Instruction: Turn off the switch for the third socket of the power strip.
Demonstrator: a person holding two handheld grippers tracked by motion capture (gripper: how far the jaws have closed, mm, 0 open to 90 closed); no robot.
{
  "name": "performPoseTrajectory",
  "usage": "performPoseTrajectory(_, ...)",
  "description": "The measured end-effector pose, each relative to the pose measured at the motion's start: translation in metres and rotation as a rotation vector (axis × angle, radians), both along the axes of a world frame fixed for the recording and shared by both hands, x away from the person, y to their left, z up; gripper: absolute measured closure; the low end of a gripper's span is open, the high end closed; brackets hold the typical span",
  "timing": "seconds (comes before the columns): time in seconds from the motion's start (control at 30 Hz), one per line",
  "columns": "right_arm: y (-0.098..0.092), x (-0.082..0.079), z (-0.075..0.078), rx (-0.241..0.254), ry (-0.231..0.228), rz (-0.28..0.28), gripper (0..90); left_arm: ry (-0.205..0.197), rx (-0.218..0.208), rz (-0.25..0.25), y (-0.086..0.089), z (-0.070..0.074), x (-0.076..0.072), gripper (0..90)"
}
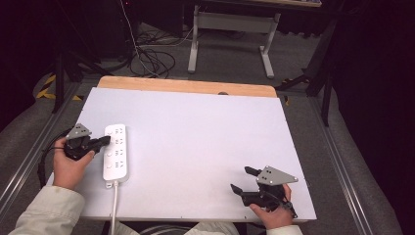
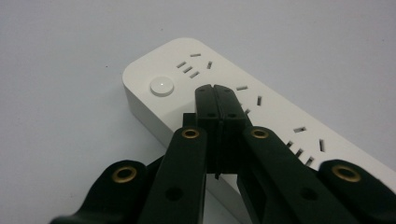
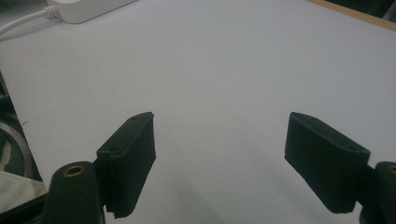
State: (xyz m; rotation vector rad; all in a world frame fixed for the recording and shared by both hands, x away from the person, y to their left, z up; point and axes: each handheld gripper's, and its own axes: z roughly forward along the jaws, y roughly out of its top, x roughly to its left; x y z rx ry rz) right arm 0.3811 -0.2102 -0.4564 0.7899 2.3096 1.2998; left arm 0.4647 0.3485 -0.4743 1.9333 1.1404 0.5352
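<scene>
A white power strip (image 1: 117, 152) lies flat near the left edge of the pale tabletop (image 1: 195, 147), its long side running away from the person and its white cord (image 1: 114, 205) trailing off the near edge. The left gripper (image 1: 104, 141) reaches in from the strip's left side with its jaws pressed tightly together, nothing between them; in the left gripper view the closed tips sit over the strip's top face, just beside the round button (image 2: 161, 86) at one end. That clenched, pointed form reads as a poking tool, probably meant to press the button or pin the strip in place, though whether the tips touch the plastic cannot be told. The right gripper (image 1: 241, 180) waits well apart, low over bare tabletop near the front right corner, its jaws spread wide and holding nothing, seemingly parked out of the way until something calls for it.
</scene>
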Motion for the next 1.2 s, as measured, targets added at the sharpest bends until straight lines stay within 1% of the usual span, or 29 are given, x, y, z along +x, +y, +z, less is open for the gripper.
performPoseTrajectory(0.23, -0.0002, -0.0002, 0.0001, 0.002, 0.001, 0.000, 24.6, -0.004, -0.002, 0.006, 0.0011, -0.0014, -0.0001, 89.9)
performPoseTrajectory(0.43, 0.0001, -0.0003, 0.0000, 0.001, 0.000, 0.002, 24.6, 0.000, -0.011, 0.014, 0.0007, -0.0023, 0.0001, 89.9)
performPoseTrajectory(0.53, 0.0001, -0.0002, -0.0001, 0.001, 0.001, 0.002, 24.6, 0.000, -0.018, 0.008, -0.0017, -0.0042, 0.0004, 89.9)
performPoseTrajectory(0.6, 0.0004, 0.0000, -0.0003, 0.002, 0.005, 0.003, 24.6, 0.003, -0.015, 0.004, -0.0049, -0.0045, 0.0002, 90.0)
performPoseTrajectory(0.63, 0.0006, 0.0000, -0.0002, -0.001, 0.004, 0.004, 24.6, 0.004, -0.003, 0.008, -0.0055, -0.0037, 0.0002, 90.0)
performPoseTrajectory(0.9, 0.0007, -0.0003, -0.0003, -0.002, 0.003, 0.009, 24.6, 0.013, -0.013, 0.023, -0.0035, -0.0032, -0.0005, 90.0)
performPoseTrajectory(1.03, 0.0012, -0.0003, -0.0004, -0.003, 0.003, 0.011, 24.5, 0.010, 0.007, 0.030, -0.0057, -0.0025, -0.0012, 90.0)
performPoseTrajectory(1.17, 0.0015, -0.0006, -0.0003, -0.004, 0.003, 0.011, 24.5, 0.011, 0.013, 0.034, -0.0065, -0.0022, -0.0014, 90.0)
performPoseTrajectory(1.2, 0.0015, -0.0005, -0.0003, -0.004, 0.004, 0.012, 24.6, 0.000, 0.037, 0.038, -0.0075, -0.0020, -0.0018, 90.0)
